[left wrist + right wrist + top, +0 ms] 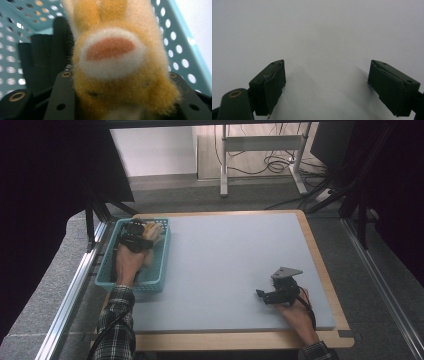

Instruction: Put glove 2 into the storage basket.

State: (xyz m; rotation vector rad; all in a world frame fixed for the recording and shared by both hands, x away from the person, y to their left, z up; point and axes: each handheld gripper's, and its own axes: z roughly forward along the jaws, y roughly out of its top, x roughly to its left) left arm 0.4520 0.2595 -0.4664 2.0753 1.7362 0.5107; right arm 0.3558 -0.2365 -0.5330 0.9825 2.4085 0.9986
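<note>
A table [320, 270] with a wooden rim carries a pale blue-grey mat [225, 265] that covers nearly all of its top. Beyond its far edge lie grey floor, the legs of a desk [260, 150] and loose cables [277, 165].

At the mat's left edge sits a teal basket [159, 270] with perforated walls, its long side running away from the person. In the left gripper view the basket's wall [175, 42] shows as rows of round holes, rising on both sides.

Inside the basket, toward its far end, lies a plush toy [152, 232], orange and cream. In the left gripper view the toy [112, 65] is pressed right up to the camera: orange fur, a white oval patch with a pinkish centre.

The person's left hand [127, 262] reaches into the basket in a plaid sleeve [117, 325]. Its left gripper [134, 236] is at the toy; the toy sits between the black jaws, but whether they are clamped on it cannot be told.

The right hand [295, 312] rests near the mat's near right corner, well apart from the basket. Its right gripper [267, 295] points left across the mat. In the right gripper view the right gripper [327, 82] has its jaws spread wide, with bare mat [324, 37] between them and nothing held.
</note>
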